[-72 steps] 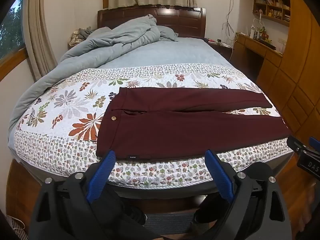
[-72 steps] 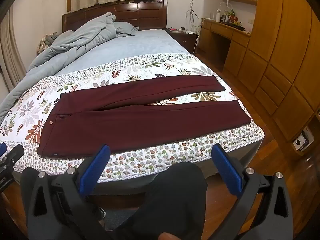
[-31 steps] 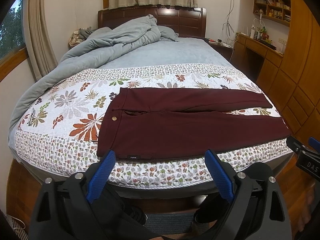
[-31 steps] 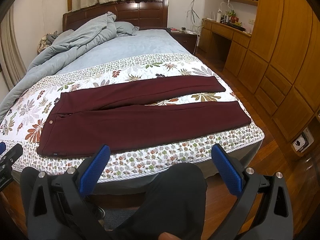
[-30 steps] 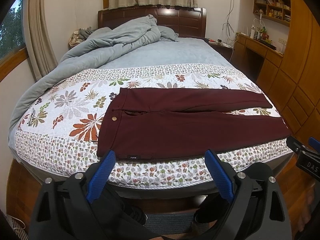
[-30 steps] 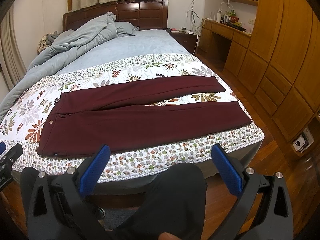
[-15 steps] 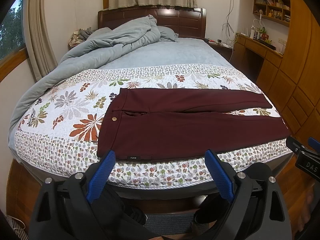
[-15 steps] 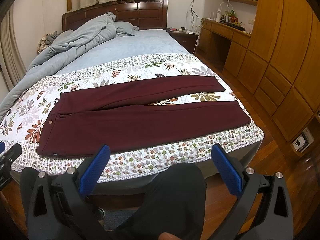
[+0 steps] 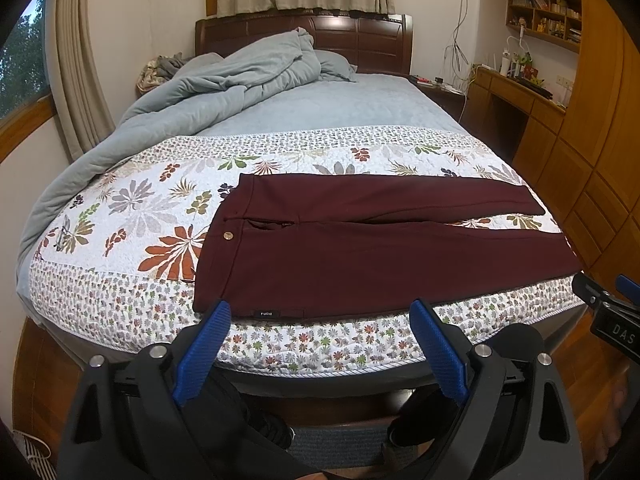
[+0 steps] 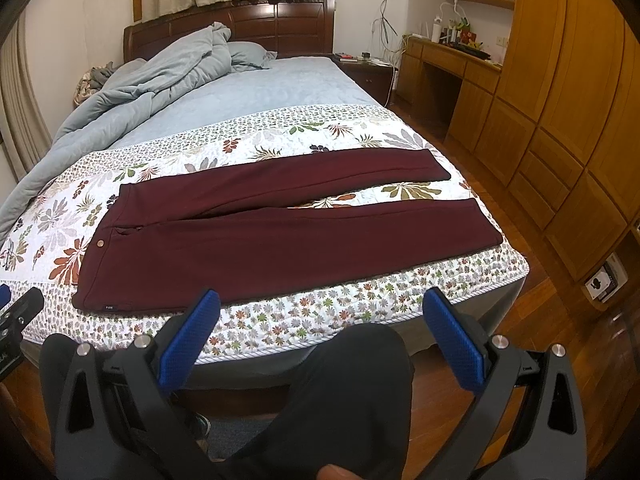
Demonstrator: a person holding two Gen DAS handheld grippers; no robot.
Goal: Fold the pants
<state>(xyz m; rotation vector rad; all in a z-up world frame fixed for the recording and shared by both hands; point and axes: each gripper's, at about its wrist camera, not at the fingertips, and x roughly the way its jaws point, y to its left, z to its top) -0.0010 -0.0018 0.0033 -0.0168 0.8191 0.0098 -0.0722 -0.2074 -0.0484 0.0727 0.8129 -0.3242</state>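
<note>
Dark red pants (image 9: 360,248) lie flat across the foot of the bed, waistband to the left, both legs spread a little apart to the right; they also show in the right wrist view (image 10: 280,228). My left gripper (image 9: 320,312) is open and empty, held in front of the bed edge near the waistband corner. My right gripper (image 10: 320,304) is open and empty, in front of the bed edge below the near leg. Neither touches the pants.
The floral quilt (image 9: 132,216) covers the foot of the bed. A bunched grey duvet (image 9: 240,76) lies at the headboard end. Wooden cabinets (image 10: 568,128) and a desk (image 10: 444,64) stand to the right. My dark-trousered knee (image 10: 352,380) is below the right gripper.
Almost nothing differs: both grippers have stayed open in front of the bed, with only a slight drift of the views. The pants have not moved.
</note>
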